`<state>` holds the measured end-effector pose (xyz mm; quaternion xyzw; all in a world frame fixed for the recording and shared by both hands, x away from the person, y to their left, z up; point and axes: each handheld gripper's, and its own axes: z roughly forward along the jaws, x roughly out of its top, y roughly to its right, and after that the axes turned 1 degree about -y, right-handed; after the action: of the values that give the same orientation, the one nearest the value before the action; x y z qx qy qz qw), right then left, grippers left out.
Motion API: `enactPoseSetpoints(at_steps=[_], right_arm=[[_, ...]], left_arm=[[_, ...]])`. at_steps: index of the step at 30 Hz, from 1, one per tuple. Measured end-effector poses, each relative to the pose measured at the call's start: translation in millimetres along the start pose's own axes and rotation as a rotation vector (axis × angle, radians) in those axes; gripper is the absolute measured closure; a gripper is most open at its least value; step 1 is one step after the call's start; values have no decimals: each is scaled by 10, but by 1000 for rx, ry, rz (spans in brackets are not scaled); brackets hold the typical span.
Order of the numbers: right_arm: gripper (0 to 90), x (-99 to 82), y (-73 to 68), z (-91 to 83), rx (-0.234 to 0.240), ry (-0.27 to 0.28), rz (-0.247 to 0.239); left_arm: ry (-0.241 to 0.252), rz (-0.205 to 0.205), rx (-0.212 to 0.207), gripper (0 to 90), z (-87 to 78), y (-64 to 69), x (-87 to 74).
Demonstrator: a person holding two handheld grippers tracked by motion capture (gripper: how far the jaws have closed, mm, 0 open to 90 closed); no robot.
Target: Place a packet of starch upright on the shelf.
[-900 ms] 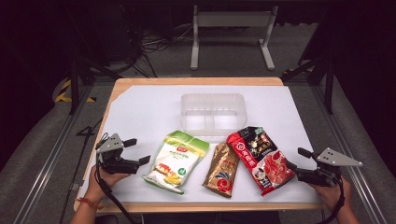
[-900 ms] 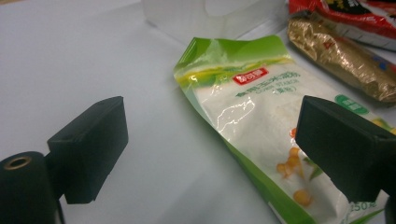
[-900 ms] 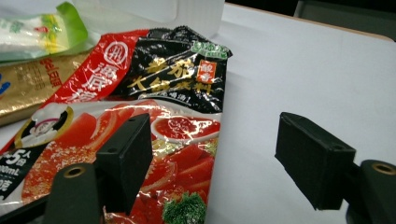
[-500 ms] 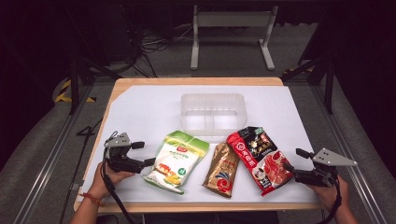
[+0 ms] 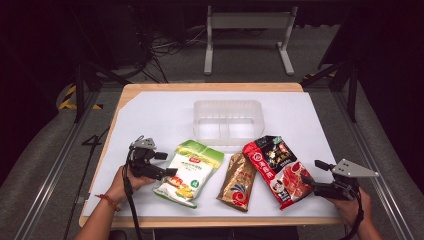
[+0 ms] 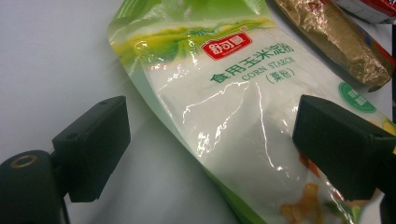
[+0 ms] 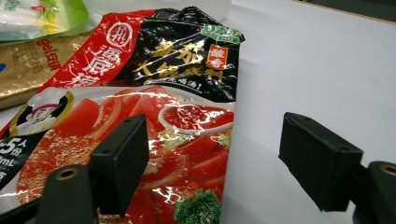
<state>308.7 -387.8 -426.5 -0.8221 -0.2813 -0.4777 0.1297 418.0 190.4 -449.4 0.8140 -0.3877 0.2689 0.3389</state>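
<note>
Three pouches lie in a row near the table's front edge. On the left is a green and white corn starch pouch (image 5: pixel 190 172) (image 6: pixel 224 107), in the middle a gold pouch (image 5: pixel 237 182) (image 6: pixel 336 42) (image 7: pixel 28 56), and on the right a red and black soup-base pouch (image 5: pixel 277 167) (image 7: pixel 140 93). My left gripper (image 5: pixel 166 164) (image 6: pixel 215 140) is open. Its jaws straddle the left edge of the corn starch pouch, and the pads do not press on it. My right gripper (image 5: pixel 312 174) (image 7: pixel 219 158) is open at the red pouch's right edge, one jaw over the pouch and the other over the bare sheet.
A clear plastic container (image 5: pixel 228 102) with two compartments stands behind the pouches at mid-table. A white sheet (image 5: pixel 160 115) covers the wooden tabletop. Dark floor, a metal stand and cables lie beyond the far edge.
My left gripper has moved right, up to the corn starch pouch. My right gripper has shifted slightly left toward the red pouch. The pouches have not moved.
</note>
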Motion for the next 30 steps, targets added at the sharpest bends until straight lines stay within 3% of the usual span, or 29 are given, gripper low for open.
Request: enactPoseSetpoints(at_steps=[3, 7, 9, 17, 21, 24, 30], right_arm=[[245, -1, -12, 16, 5, -8, -7], [245, -7, -8, 12, 5, -8, -10], [245, -11, -1, 4, 6, -6, -4], [245, -11, -5, 23, 17, -12, -2], [244, 0, -20, 33, 22, -13, -11], [246, -1, -16, 31, 27, -9, -5], [246, -7, 6, 10, 36, 6, 11]], left_arm=[[-22, -38, -16, 121, 56, -61, 75], [-49, -24, -23, 112, 172, -67, 152], [-55, -39, -30, 108, 191, -77, 188], [-47, -67, -43, 139, 253, -121, 272], [-48, -49, -45, 152, 326, -120, 335], [-43, -77, -57, 144, 392, -154, 417], [-62, -6, -25, 133, 542, -84, 529]])
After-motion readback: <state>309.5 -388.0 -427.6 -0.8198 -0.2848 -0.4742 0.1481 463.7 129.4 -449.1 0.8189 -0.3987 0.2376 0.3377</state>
